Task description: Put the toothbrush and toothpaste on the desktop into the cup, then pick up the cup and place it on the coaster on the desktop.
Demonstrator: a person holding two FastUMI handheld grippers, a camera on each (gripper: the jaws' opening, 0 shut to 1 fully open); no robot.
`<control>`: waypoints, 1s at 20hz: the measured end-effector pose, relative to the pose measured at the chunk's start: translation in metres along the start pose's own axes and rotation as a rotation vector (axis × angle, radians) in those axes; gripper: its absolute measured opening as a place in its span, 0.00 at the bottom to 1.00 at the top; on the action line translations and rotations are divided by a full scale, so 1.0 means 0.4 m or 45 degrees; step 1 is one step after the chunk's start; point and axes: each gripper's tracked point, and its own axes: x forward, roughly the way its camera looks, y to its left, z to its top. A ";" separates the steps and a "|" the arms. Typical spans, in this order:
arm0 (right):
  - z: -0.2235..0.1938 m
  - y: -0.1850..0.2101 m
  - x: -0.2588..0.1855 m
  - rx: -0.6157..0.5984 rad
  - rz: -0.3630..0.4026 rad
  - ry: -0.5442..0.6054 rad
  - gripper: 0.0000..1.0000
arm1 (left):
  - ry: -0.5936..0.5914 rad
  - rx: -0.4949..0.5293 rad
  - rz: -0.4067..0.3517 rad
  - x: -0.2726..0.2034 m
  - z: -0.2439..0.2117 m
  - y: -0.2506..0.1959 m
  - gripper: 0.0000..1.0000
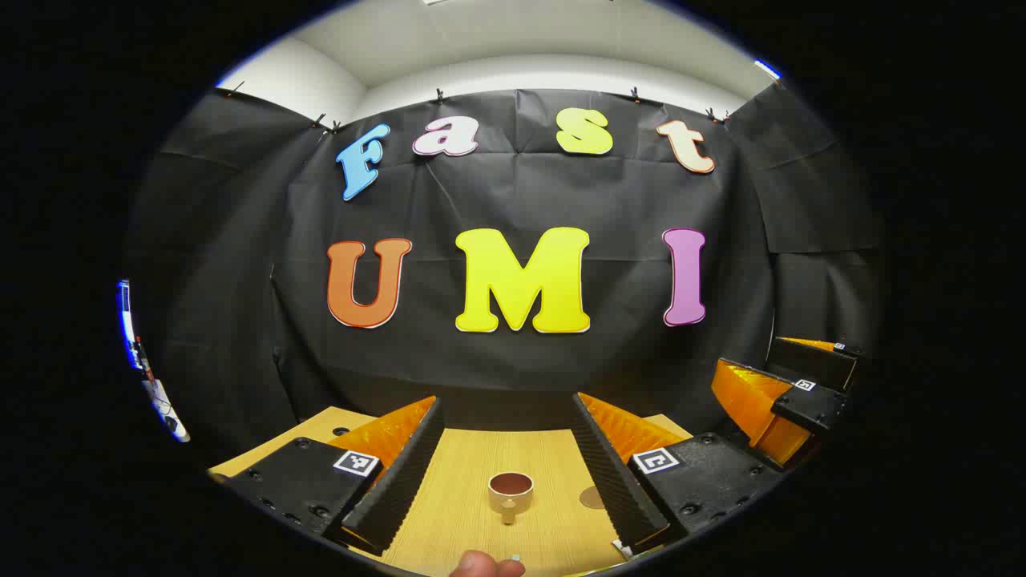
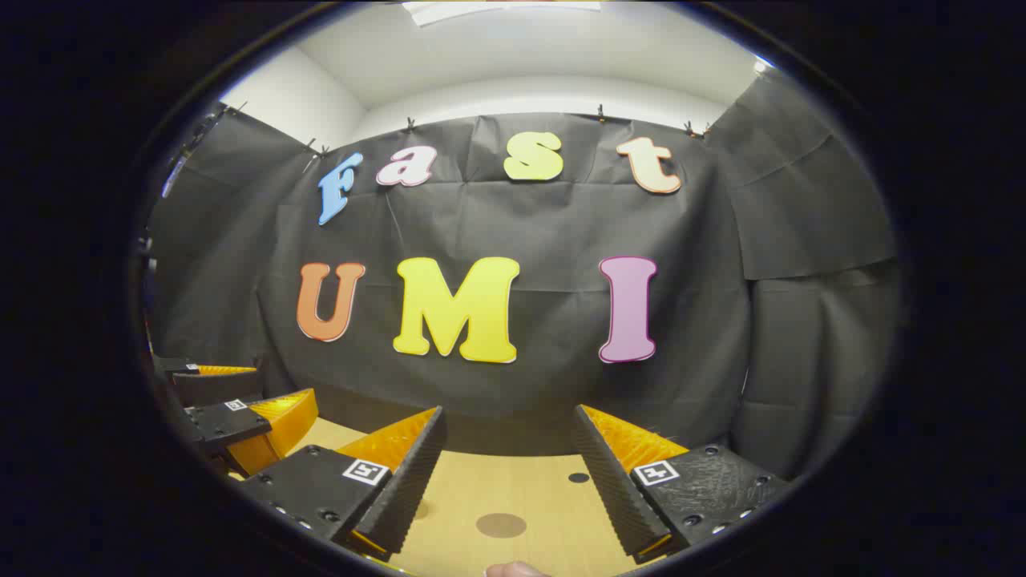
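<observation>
- My left gripper (image 1: 506, 449) hangs spread wide and holds nothing; the cup (image 1: 510, 491) stands upright on the bench (image 1: 449, 513) straight ahead between its fingers, apart from both.
- My right gripper (image 2: 509, 457) is spread and bare too, the round coaster (image 2: 501, 525) lying flat just ahead.
- I judge the cup rigid, light and smooth; I'd pinch its wall, not the small handle facing me.
- The cup stands beside the coaster, not on it.
</observation>
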 end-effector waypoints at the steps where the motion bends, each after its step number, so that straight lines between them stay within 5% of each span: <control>1: -0.002 -0.002 0.000 -0.002 -0.003 0.001 0.95 | 0.001 -0.001 -0.001 0.002 0.000 -0.002 0.99; 20: -0.041 0.016 0.001 0.001 0.024 0.054 0.95 | 0.052 -0.011 -0.013 0.000 -0.040 0.004 0.99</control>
